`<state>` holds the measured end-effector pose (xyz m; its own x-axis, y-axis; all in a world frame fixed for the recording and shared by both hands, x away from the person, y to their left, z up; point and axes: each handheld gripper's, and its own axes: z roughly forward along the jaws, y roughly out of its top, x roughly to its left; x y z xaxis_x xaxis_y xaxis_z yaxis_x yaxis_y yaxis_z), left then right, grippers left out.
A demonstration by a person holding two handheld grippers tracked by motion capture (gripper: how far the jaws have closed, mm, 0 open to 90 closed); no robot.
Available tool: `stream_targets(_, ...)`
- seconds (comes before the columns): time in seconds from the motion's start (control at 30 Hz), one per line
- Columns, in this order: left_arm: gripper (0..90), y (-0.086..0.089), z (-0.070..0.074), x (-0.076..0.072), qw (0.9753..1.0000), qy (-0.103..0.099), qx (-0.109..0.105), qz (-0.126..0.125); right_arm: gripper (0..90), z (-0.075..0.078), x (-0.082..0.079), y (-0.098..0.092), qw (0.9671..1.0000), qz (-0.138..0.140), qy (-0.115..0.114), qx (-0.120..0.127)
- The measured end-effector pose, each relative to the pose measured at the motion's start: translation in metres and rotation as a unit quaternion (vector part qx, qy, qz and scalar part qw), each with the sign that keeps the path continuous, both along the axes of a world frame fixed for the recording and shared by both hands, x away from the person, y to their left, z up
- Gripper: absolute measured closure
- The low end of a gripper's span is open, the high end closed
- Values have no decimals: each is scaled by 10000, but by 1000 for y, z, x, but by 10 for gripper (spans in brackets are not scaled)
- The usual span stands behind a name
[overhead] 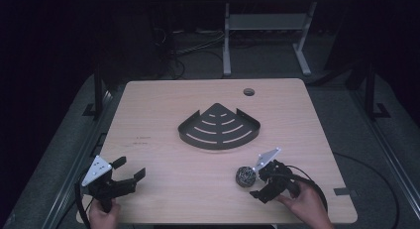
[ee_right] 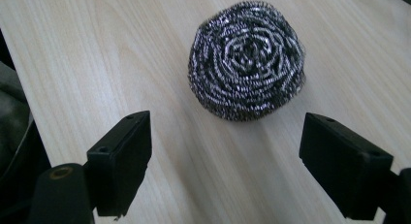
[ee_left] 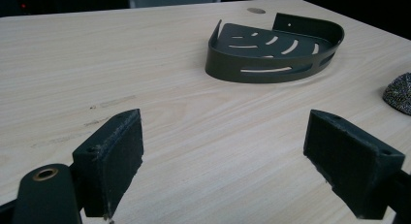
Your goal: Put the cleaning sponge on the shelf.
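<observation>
Right gripper (overhead: 258,182): held low over the table's near right part, jaws spread wide and holding nothing — the steel scourer lies just ahead of the gap, untouched.
Steel scourer (ee_right: 247,60): a round coil of wire resting flat on the wooden table (overhead: 163,105), near the front edge; in the high view it sits just beside the right gripper's upper jaw.
Left gripper (overhead: 130,169): near the front left corner, jaws wide apart, nothing between them.
Corner rack (overhead: 219,127): dark, fan-shaped, slotted, at the table's middle — seemingly empty, though its far wall hides a little.
</observation>
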<state>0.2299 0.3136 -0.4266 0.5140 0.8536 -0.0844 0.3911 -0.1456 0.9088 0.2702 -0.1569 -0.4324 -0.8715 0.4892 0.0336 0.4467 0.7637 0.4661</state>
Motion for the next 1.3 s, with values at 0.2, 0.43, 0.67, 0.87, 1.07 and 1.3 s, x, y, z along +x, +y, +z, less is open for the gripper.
stream_targets(0.2, 137, -2, 0, 0, 10000, 1, 44, -22, 189, 2, 5, 10, 9999, 115, -20, -60)
stream_targets(0.43, 137, 0, 0, 0, 10000, 2, -22, -2, 190, 3, 11, 17, 9998, 163, -28, -126)
stream_targets(0.67, 137, -1, 0, 0, 10000, -7, -10, -17, 192, 2, 15, 23, 9995, 231, 9, -226)
stream_targets(0.87, 137, -1, 0, 0, 10000, -12, -7, -3, 196, 0, 20, 26, 9992, 218, 69, -314)
stream_targets(1.07, 137, 0, 0, 0, 10000, -8, -18, 6, 202, -1, 23, 30, 9990, 258, 83, -360)
stream_targets(1.3, 137, 0, 0, 1, 10000, 7, -3, 10, 223, -4, 25, 34, 9985, 279, 118, -445)
